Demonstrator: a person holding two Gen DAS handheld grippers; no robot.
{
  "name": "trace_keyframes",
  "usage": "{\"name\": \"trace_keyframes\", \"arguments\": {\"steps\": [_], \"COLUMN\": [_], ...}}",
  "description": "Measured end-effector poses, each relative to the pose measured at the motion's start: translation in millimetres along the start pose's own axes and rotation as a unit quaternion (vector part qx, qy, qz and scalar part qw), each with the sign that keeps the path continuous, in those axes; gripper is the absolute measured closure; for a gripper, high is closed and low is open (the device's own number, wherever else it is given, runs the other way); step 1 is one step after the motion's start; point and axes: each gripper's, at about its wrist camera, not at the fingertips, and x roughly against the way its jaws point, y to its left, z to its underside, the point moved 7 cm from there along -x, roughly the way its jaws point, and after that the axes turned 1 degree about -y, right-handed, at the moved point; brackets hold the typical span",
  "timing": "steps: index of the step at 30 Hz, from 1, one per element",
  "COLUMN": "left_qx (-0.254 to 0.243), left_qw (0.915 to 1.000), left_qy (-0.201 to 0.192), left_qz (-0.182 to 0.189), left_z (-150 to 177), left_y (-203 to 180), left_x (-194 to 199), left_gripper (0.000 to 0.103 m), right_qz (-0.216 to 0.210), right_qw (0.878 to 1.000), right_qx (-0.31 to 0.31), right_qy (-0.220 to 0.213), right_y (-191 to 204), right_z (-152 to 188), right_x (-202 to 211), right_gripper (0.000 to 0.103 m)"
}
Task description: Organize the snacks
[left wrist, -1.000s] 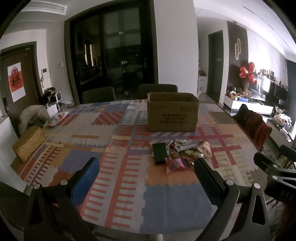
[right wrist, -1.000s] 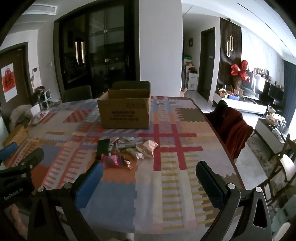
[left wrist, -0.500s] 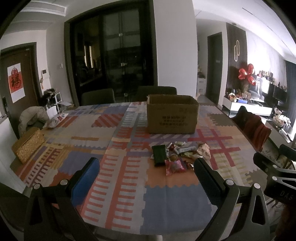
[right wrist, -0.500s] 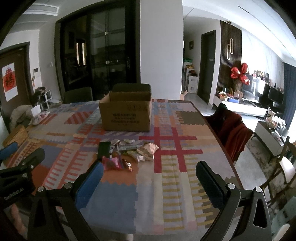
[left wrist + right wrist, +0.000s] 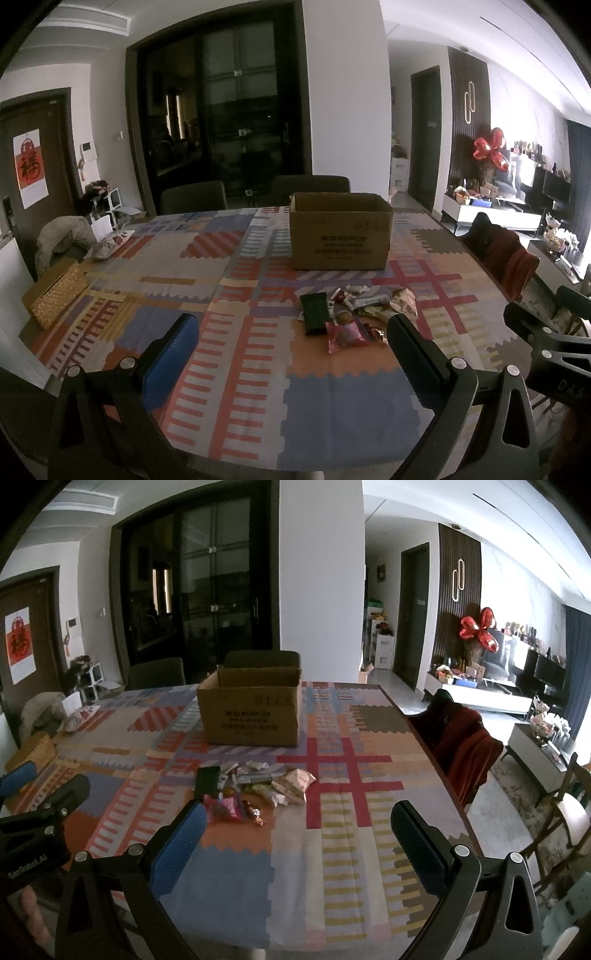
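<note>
A heap of small wrapped snacks lies mid-table on a patterned cloth, among them a dark green packet and a pink packet. Behind the heap stands an open cardboard box. My left gripper hovers open over the near part of the table, short of the snacks, with nothing between its fingers. Farther right, my right gripper is open too and holds nothing. Each gripper shows at the edge of the other's view.
A woven straw box sits at the table's left edge, with a small patterned cushion behind it. Dark chairs stand along the far side. A chair draped in red cloth is at the right side.
Both grippers have edged slightly forward and tilted, so the box and snacks sit a little lower in view. Both stay open; nothing on the table has moved.
</note>
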Motion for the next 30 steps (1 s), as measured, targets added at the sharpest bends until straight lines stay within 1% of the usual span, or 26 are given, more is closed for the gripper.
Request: {"name": "trace_keyframes", "arguments": {"steps": [30], "left_qx": [-0.002], "left_qw": [1.0000], "left_qy": [-0.004], "left_qz": [0.003], "left_z": [-1.0], "left_y": [-6.2], "left_x": [1.6], "left_gripper": [0.000], "right_qz": [-0.001], "right_qw": [1.000], "right_qx": [-0.001], "right_qy": [-0.002], "right_y": [-0.7], "right_z": [2.3], "right_x": [0.1], "right_gripper": [0.002]}}
